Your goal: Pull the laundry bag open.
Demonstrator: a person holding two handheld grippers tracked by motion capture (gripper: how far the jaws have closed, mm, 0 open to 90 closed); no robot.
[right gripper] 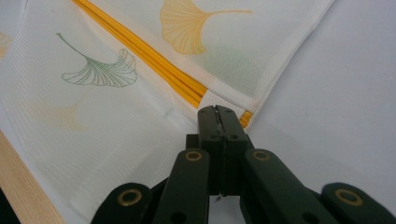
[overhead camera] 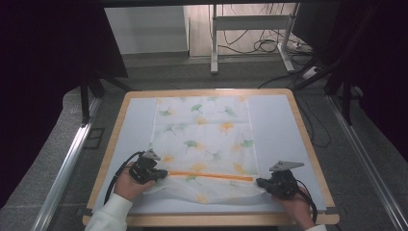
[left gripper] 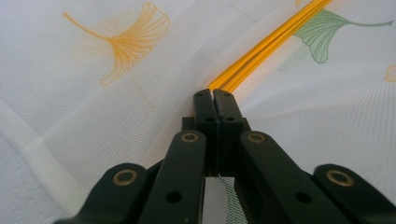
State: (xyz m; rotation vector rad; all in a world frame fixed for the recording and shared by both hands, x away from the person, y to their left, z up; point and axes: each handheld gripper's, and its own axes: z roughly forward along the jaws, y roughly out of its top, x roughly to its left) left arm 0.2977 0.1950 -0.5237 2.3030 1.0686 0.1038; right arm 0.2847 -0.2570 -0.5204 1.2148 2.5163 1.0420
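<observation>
Left gripper (overhead camera: 162,173): jaws were pressed together, clamped on the near-left end of the orange zipper, held by the person's left hand (overhead camera: 126,185).
Left gripper, close up (left gripper: 214,95): the two black jaws met with no gap, and the zipper ran away from their tips toward the upper right.
Right gripper (overhead camera: 260,182): jaws were likewise clenched, pinching the mesh bag at its near-right corner, held by the right hand (overhead camera: 297,208).
Right gripper, close up (right gripper: 216,111): the tips bit the white hem just where the zipper ended; a sliver of orange showed just to the right of the jaws.
Mesh bag (overhead camera: 202,139): a white laundry bag printed with green and orange ginkgo leaves lay flat, stretching ahead of both grippers toward the far edge of the table.
Zipper (overhead camera: 210,175): an orange line was drawn straight between the two grippers, spanning the bag's near part.
Bag edge nearest the hands: a strip of fabric lay behind the zipper, between the two wrists, slightly rumpled.
Table (overhead camera: 279,120): a pale top with a wooden rim; bare surface lay outward of each gripper.
</observation>
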